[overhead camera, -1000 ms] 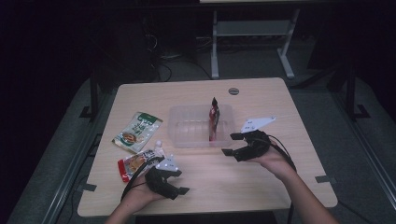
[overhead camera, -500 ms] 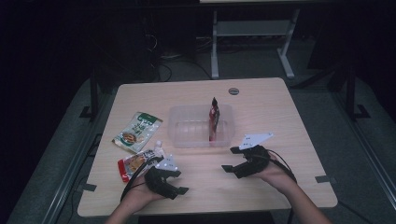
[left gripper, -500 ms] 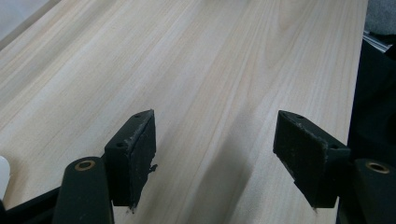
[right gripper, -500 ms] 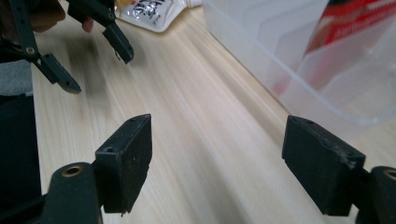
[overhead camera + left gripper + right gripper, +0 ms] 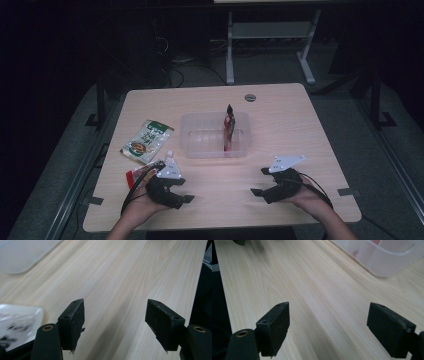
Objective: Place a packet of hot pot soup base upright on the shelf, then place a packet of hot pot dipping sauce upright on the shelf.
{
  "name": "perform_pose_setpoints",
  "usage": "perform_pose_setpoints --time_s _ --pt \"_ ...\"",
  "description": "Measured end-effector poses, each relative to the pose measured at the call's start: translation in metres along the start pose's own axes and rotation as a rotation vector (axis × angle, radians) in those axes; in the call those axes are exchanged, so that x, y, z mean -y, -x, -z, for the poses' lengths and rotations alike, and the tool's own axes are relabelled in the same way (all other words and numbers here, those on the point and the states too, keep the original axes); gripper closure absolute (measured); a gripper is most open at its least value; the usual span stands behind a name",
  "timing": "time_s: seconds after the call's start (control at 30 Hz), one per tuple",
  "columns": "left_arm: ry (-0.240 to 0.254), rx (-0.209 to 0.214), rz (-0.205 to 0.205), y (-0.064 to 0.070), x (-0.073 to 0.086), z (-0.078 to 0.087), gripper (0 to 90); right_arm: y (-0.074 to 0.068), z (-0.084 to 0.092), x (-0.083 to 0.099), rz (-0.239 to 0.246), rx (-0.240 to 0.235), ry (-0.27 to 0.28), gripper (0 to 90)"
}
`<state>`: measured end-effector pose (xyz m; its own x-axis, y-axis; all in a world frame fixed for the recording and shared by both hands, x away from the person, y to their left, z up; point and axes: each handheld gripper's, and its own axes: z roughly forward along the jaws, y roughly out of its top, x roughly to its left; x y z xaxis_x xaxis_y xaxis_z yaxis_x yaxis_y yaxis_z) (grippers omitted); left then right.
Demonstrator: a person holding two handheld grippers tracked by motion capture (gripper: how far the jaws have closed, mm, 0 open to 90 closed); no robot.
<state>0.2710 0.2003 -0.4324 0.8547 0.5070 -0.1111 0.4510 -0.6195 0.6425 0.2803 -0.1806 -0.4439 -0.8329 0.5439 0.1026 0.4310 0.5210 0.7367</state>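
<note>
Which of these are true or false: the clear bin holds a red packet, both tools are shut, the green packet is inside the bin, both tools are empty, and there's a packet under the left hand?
1. The clear bin holds a dark red packet. True; it stands on edge near the bin's right end.
2. The left tool and right tool are shut. False; the jaws of both stand apart.
3. The green packet is inside the bin. False; it lies on the table, left of the bin.
4. Both tools are empty. True.
5. A red and white packet lies by the left hand. True.

left claw (image 5: 186, 196) agape, right claw (image 5: 260, 182) agape
</note>
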Motion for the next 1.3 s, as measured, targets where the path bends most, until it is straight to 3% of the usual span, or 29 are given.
perform_pose_setpoints --time_s 0.23,0.4,0.5,0.53,0.63,0.67,0.83,1.1,1.13,1.2,1.3 --pt "0.016 -0.04 0.041 -0.007 0.015 0.023 33.3 -0.002 -0.004 0.002 0.018 0.007 -0.022 17.1" --pt "0.036 -0.088 0.102 -0.015 0.033 0.045 37.4 -0.004 -0.005 0.001 0.028 0.004 -0.024 16.8" --pt "0.039 -0.106 0.107 -0.019 0.039 0.053 39.9 -0.004 -0.005 0.001 0.033 0.006 -0.023 16.7" --pt "0.044 -0.125 0.139 -0.022 0.048 0.06 40.9 -0.004 -0.005 0.001 0.032 0.006 -0.022 16.7" --pt "0.037 -0.142 0.152 -0.026 0.055 0.066 43.6 -0.004 -0.005 0.001 0.032 0.005 -0.02 16.7" --pt "0.038 -0.154 0.177 -0.028 0.061 0.071 45.1 -0.004 -0.006 0.001 0.035 0.005 -0.025 16.7" --pt "0.053 -0.201 0.23 -0.041 0.073 0.084 51.1 -0.005 -0.006 0.0 0.048 0.008 -0.027 16.7" --pt "0.067 -0.265 0.285 -0.057 0.087 0.097 67.3 -0.007 -0.009 -0.001 0.07 0.005 -0.033 16.7" --pt "0.082 -0.282 0.301 -0.064 0.089 0.1 76.6 -0.007 -0.009 -0.001 0.064 0.004 -0.038 16.7" --pt "0.103 -0.29 0.313 -0.07 0.087 0.102 86.0 -0.007 -0.01 -0.002 0.064 0.004 -0.039 16.7" --pt "0.123 -0.296 0.312 -0.076 0.084 0.103 89.7 -0.007 -0.011 -0.002 0.07 0.007 -0.037 16.7"
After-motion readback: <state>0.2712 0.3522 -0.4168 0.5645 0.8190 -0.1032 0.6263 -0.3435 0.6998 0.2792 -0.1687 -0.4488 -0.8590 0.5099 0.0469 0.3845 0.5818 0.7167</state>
